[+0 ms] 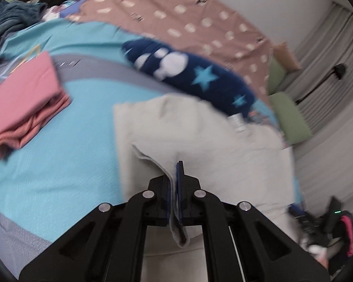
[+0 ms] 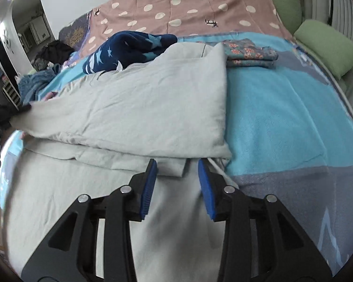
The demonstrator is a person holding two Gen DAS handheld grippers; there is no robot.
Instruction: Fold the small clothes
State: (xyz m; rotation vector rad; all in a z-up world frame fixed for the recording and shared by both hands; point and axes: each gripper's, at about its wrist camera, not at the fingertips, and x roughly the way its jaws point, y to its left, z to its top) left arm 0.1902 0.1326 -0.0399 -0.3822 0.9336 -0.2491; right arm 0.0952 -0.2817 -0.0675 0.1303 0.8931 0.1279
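A pale grey garment (image 2: 141,108) lies partly folded on the turquoise bedspread (image 2: 282,108). In the left wrist view my left gripper (image 1: 176,171) is shut on an edge of this pale grey garment (image 1: 200,145), and a strip of the cloth hangs down between its blue pads. In the right wrist view my right gripper (image 2: 177,166) stands open just above the garment's lower layer, near its folded right corner. Nothing is pinched between its blue pads (image 2: 206,181). At the far left of that view a dark shape meets the cloth's left end.
A navy garment with stars (image 1: 195,70) lies behind the grey one. Folded pink clothes (image 1: 23,103) sit at the left, a folded floral piece (image 2: 249,54) at the back right. Green cushions (image 2: 327,44) line the right edge, and a dotted brown sheet (image 2: 188,9) covers the far side.
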